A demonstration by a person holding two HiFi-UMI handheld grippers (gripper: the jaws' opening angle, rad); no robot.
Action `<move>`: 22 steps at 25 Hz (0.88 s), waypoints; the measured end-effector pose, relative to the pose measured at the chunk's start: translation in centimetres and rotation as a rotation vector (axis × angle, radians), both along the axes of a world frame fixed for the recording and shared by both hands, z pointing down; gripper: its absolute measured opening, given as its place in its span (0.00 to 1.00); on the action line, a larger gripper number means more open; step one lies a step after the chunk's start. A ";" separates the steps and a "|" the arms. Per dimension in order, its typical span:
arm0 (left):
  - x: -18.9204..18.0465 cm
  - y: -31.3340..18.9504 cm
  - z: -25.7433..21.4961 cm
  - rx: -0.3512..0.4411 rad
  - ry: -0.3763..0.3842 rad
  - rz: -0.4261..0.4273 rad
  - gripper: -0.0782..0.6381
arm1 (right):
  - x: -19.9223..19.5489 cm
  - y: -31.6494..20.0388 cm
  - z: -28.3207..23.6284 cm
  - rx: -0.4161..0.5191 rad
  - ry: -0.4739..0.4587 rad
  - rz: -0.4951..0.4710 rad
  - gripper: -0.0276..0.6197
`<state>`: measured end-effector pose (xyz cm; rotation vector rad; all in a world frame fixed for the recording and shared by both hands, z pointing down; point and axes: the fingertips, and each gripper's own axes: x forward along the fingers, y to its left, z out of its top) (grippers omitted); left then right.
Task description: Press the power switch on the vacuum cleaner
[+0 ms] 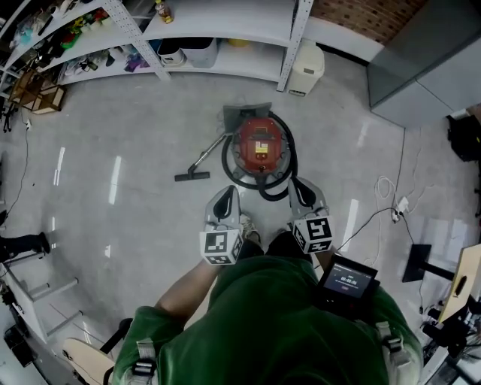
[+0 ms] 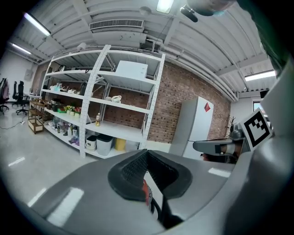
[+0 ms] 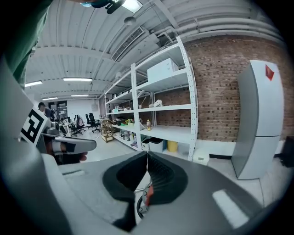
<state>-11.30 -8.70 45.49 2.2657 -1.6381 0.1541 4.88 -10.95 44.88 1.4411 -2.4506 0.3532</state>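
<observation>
The red vacuum cleaner (image 1: pixel 259 147) sits on the grey floor (image 1: pixel 113 128) directly ahead of me, below the white shelving (image 1: pixel 225 22). Its black hose (image 1: pixel 279 188) loops round the body, and its wand runs out to a floor nozzle (image 1: pixel 192 176) on my left. A yellow label marks the top of the housing, but from the head view the power switch itself is too small to pick out.

Both my grippers hang above the near side of the machine, apart from it. The left gripper (image 1: pixel 229 192) and right gripper (image 1: pixel 297 185) sit side by side, tips pointing forward toward the vacuum. In the left gripper view my fingers (image 2: pixel 131 172) are pressed together at the tip, holding nothing. Only a sliver of red casing and hose shows through the slit beneath them. The right gripper view shows the same: its fingers (image 3: pixel 161 176) are closed on each other and empty, with a strip of red below.

On the lowest shelf stand a white bin (image 2: pixel 91 142), a grey bin (image 2: pixel 104 144) and a yellow tub (image 2: pixel 120 144), whose contents are out of sight. My green top fills the bottom of the head view and hides my arms.
</observation>
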 end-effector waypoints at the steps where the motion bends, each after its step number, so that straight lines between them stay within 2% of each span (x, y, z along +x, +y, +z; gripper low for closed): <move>1: -0.4 -0.2 0.3 -0.006 0.001 -0.003 0.12 | -0.3 -0.3 0.3 -0.006 0.004 -0.001 0.05; 11: -2.4 -3.4 2.3 -0.062 -0.012 -0.044 0.12 | -1.4 -4.6 2.4 -0.041 0.016 -0.025 0.05; 22: -1.4 -8.0 5.3 -0.134 -0.053 -0.080 0.12 | -1.1 -9.6 6.8 -0.120 0.011 -0.110 0.08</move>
